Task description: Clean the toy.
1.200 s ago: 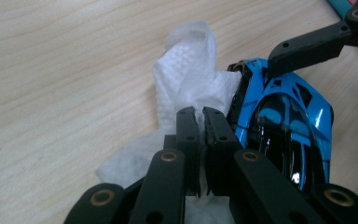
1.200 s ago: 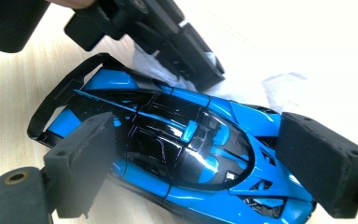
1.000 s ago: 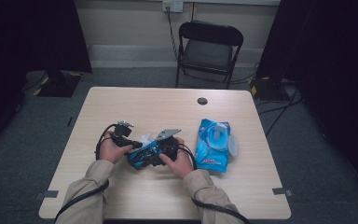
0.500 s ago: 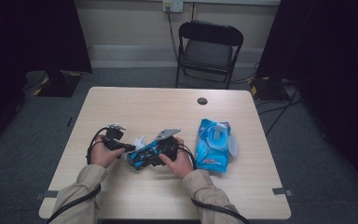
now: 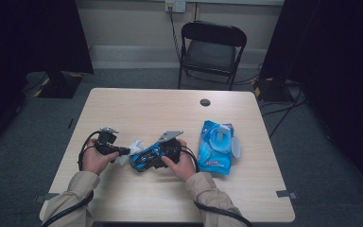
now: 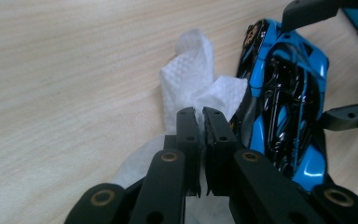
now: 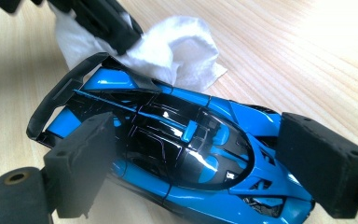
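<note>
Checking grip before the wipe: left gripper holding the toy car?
No, the left gripper is shut on the white wipe; the blue toy car sits between the right gripper's jaws.

We take this for a plain recording room or lab, not a home. Grey carpet floor [image 5: 312, 156], one pale wooden counter [image 5: 151, 106], one black folding chair [image 5: 211, 52] against a bare wall with a socket [image 5: 175, 5]. Dark curtains [image 5: 42, 33] on both sides; cables [image 5: 283, 106] on the floor.

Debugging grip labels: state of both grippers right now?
Left gripper: shut on the wipe.
Right gripper: shut on the toy car, a jaw at each side.
</note>
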`<state>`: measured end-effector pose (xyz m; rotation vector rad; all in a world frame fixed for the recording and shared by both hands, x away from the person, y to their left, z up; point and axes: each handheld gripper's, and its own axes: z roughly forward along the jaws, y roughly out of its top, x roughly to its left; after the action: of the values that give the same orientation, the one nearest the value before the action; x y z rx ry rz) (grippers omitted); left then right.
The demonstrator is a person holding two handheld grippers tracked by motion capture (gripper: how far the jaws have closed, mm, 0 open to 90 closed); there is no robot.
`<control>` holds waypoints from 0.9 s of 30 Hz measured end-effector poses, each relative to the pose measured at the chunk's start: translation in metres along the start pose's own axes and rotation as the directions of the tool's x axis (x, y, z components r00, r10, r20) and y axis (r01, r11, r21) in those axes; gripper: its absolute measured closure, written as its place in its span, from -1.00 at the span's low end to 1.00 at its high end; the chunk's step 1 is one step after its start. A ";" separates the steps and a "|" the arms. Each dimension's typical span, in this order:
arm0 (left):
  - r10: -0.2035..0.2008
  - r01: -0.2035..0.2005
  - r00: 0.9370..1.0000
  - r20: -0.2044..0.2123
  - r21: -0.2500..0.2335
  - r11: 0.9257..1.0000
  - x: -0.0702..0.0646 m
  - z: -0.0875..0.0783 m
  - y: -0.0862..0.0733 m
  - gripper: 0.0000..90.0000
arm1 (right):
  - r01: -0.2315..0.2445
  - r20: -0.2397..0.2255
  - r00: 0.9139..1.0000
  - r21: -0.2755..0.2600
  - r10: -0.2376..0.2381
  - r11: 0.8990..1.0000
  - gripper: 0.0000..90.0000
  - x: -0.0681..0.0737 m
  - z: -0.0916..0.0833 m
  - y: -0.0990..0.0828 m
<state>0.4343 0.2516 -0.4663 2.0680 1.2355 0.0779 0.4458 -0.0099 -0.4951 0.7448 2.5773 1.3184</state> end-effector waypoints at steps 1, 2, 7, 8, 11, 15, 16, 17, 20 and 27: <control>0.009 -0.009 1.000 -0.003 0.003 1.000 0.000 -0.003 0.001 0.91 | 0.001 0.001 1.000 0.000 -0.001 1.000 -0.74 0.000 0.000 0.000; 0.014 -0.014 1.000 -0.007 -0.004 1.000 -0.001 -0.005 0.002 0.91 | 0.000 0.002 1.000 0.003 0.000 1.000 -0.74 0.000 0.000 0.000; 0.032 -0.032 0.999 -0.013 -0.022 0.999 -0.005 -0.016 0.009 0.91 | 0.010 0.022 1.000 0.020 -0.011 1.000 -0.74 0.003 -0.001 0.003; 0.034 -0.034 0.999 -0.015 -0.031 0.999 -0.006 -0.018 0.010 0.91 | 0.014 0.026 1.000 0.027 -0.015 1.000 -0.74 0.003 -0.001 0.004; 0.055 -0.055 0.998 -0.013 -0.042 0.998 -0.011 -0.024 0.015 0.91 | 0.041 0.049 0.998 0.032 -0.042 0.999 -0.73 0.005 -0.003 0.006; 0.083 -0.083 0.997 -0.004 -0.060 0.995 -0.019 -0.033 0.022 0.91 | 0.013 0.043 0.999 0.028 -0.015 1.000 -0.68 0.004 -0.004 0.003; 0.091 -0.091 0.996 -0.005 -0.062 0.994 -0.022 -0.035 0.024 0.91 | 0.022 0.050 0.998 0.039 -0.024 0.999 -0.67 0.004 -0.005 0.003; 0.096 -0.096 0.995 -0.005 -0.070 0.993 -0.024 -0.036 0.025 0.91 | 0.032 0.048 0.998 0.048 -0.035 0.998 -0.67 0.003 -0.006 0.002; 0.113 -0.112 0.994 0.005 -0.078 0.991 -0.032 -0.040 0.030 0.91 | 0.038 0.051 0.998 0.040 -0.040 0.998 -0.67 0.003 -0.014 0.002; 0.157 -0.153 0.986 0.051 -0.084 0.985 -0.056 -0.034 0.031 0.91 | 0.029 0.041 0.999 0.013 -0.030 0.999 -0.67 -0.002 -0.044 -0.003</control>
<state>0.4139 0.2170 -0.4056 2.0797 1.0196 0.1364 0.4307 -0.0441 -0.4712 0.7254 2.5572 1.2659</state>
